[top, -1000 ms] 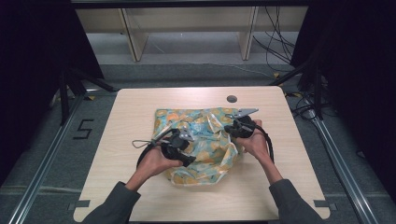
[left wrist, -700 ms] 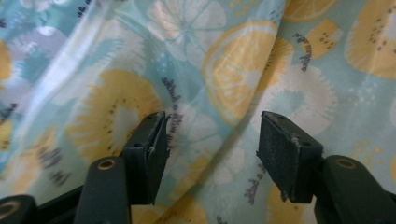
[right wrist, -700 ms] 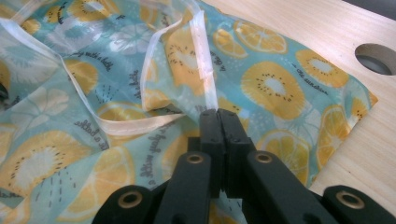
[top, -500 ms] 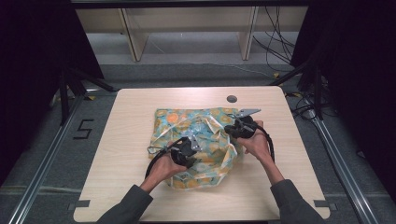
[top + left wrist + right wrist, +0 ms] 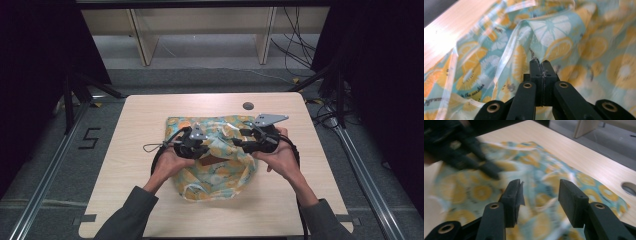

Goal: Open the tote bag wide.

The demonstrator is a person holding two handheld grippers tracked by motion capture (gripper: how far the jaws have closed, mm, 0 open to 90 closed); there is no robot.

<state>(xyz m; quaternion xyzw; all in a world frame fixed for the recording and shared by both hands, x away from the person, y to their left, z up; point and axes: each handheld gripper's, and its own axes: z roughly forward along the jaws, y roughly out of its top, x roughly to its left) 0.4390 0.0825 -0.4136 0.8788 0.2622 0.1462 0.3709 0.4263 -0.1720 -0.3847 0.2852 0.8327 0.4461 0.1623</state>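
while the left gripper (image 5: pixel 539 62) was pinched shut on a fold of the citrus-print cloth (image 5: pixel 220 165) at mid-table, the right gripper (image 5: pixel 540 195), jaws just opened and empty, arguably needed a fresh, deeper bite on the opposite edge.

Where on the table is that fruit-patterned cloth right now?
In the high view, the fruit-patterned cloth lies crumpled mid-table, between the left claw and right claw, below the round hole.

Left gripper (image 5: pixel 196 145) — jaws just closed, pressed together; right gripper (image 5: pixel 250 142) — jaws just opened, standing apart.
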